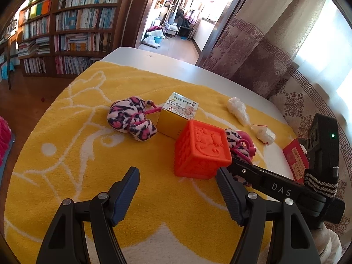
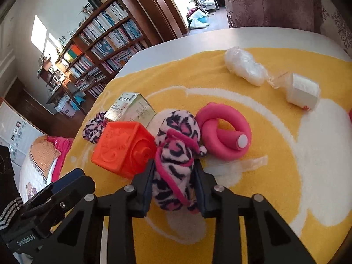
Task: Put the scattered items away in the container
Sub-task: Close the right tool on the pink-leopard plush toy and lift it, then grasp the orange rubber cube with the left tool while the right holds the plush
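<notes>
Right gripper (image 2: 173, 171) was clamped on a fuzzy pink-and-black leopard-print fabric pouch (image 2: 176, 154) tied with pink cord, sitting on the yellow towel (image 2: 275, 176) right beside the orange rubber embossed cube (image 2: 123, 147). Left gripper (image 1: 178, 189) hung spread wide with nothing in it, just short of that cube. Honestly looked like the tidying had barely got going: a second leopard-print pouch (image 1: 131, 118), a gold-and-white cardboard medicine box (image 1: 178, 114), a knotted pink foam ring (image 2: 224, 132), a clear crinkly plastic bag (image 2: 243, 66) and a small white roll (image 2: 302, 92) were all lying loose on the towel. Couldn't spot any container in either view, so everything was left to go.
</notes>
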